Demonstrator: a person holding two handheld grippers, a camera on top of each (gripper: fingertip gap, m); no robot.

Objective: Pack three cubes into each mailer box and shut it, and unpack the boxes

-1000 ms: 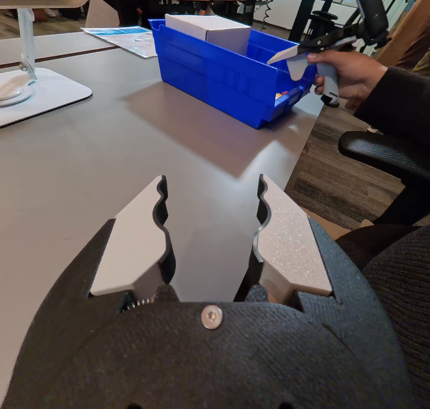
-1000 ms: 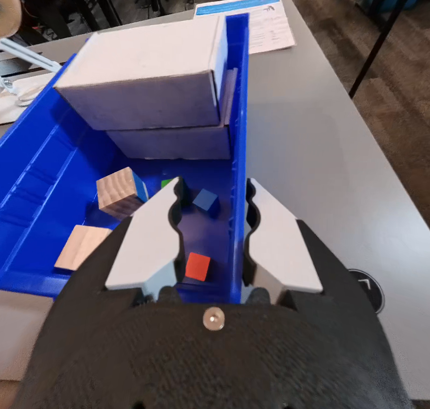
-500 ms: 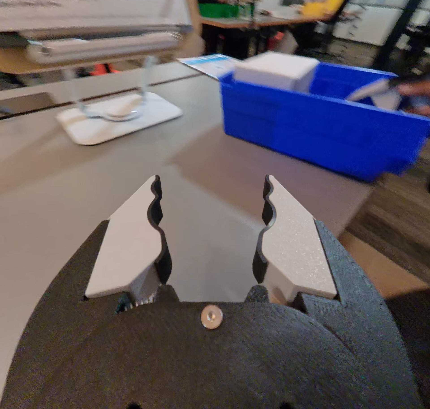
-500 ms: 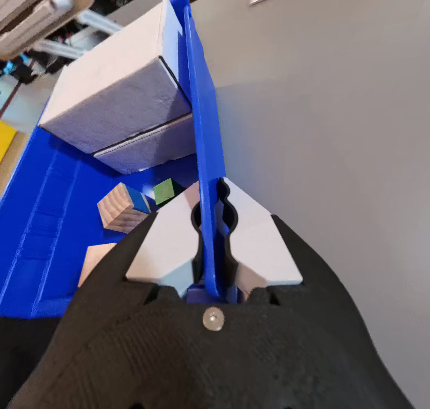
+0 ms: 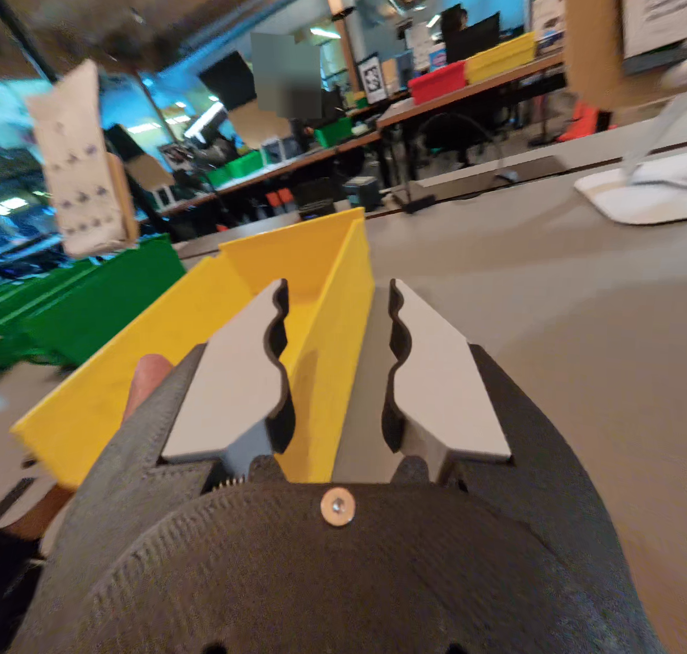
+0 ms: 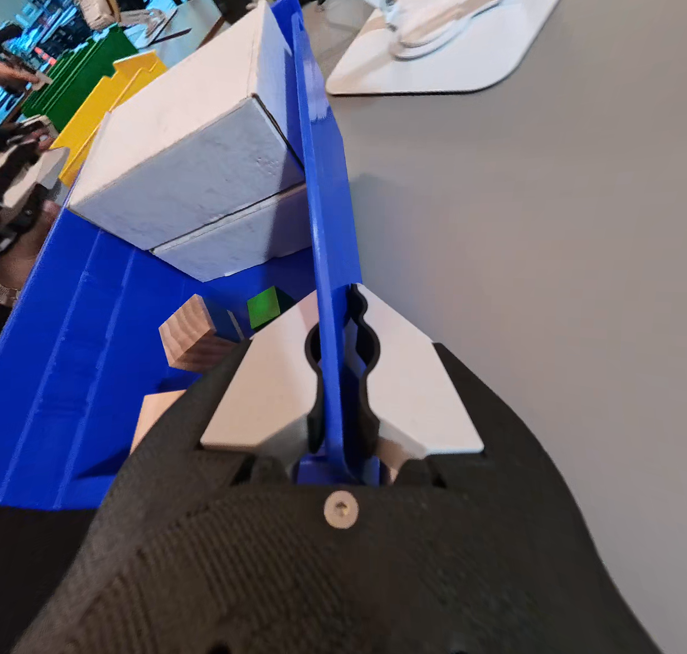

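Observation:
My right gripper [image 6: 334, 290] is shut on the right side wall of the blue bin [image 6: 67, 338]. In the bin, two shut white mailer boxes are stacked at the far end, the upper box [image 6: 178, 145] on the lower box [image 6: 230, 242]. In front of them lie a green cube [image 6: 264, 307] and two wooden cubes [image 6: 187, 333] [image 6: 156, 416]. My left gripper [image 5: 337, 286] is open and straddles the right wall of an empty-looking yellow bin [image 5: 297, 256], with its left finger inside and its right finger outside.
A green bin [image 5: 104, 294] stands left of the yellow one; both bins also show behind the blue bin, the yellow bin [image 6: 100, 104] nearer and the green bin [image 6: 81, 67] beyond it. A white stand base [image 6: 446, 52] sits on the grey table [image 6: 520, 301] to the right. A thumb [image 5: 148, 375] rests beside my left gripper. The tips of one gripper are about 45 centimeters away from the tips of the other. My right gripper is the nearer one to the white stand base [image 6: 446, 52]: about 30 centimeters, against 45 centimeters.
My right gripper closed on the blue bin's wall and still holds it. My left gripper swung left from facing the blue bin to straddle the yellow bin's wall.

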